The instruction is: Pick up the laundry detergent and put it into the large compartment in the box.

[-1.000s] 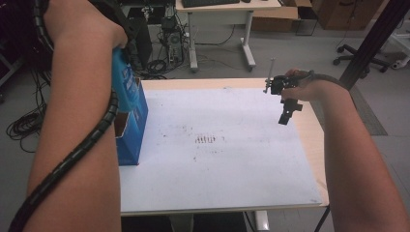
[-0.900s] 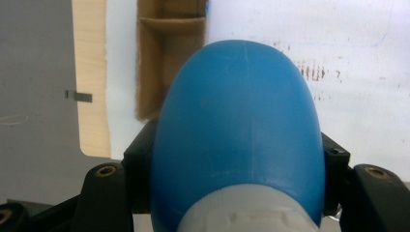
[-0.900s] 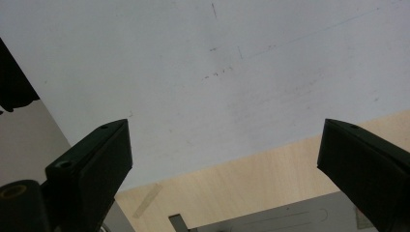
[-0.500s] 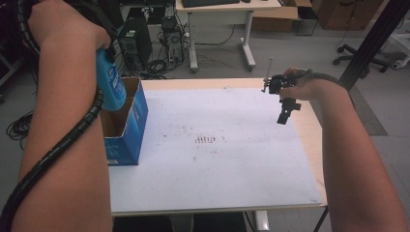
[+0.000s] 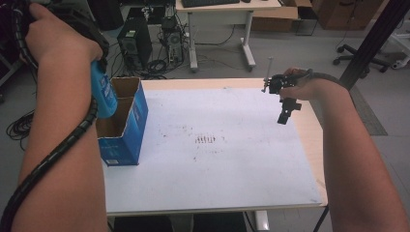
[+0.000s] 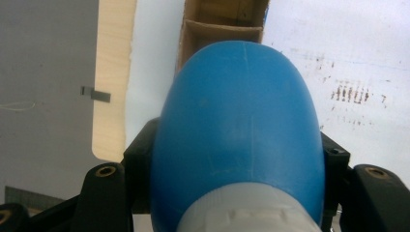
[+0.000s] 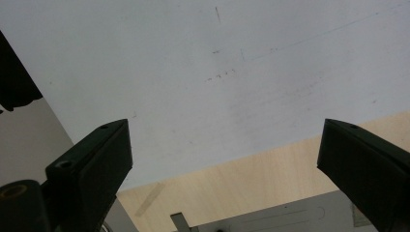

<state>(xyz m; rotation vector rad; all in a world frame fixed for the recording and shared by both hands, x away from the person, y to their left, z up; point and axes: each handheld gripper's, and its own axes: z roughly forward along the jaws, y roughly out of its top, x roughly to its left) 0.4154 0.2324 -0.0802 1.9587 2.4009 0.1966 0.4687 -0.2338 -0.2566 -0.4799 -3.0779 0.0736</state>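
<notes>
Blue bottle held over the open box

The left claw (image 6: 232,193) pinches a smooth, rounded blue plastic bottle (image 6: 237,130) with a grey cap end, hanging above the open brown-lined cardboard box (image 5: 126,121) at the left edge of the tabletop (image 5: 232,179). The bottle hides most of the box in the left gripper view. The right claw (image 7: 225,159) is spread, empty, above the scuffed white sheet (image 7: 193,72).
</notes>
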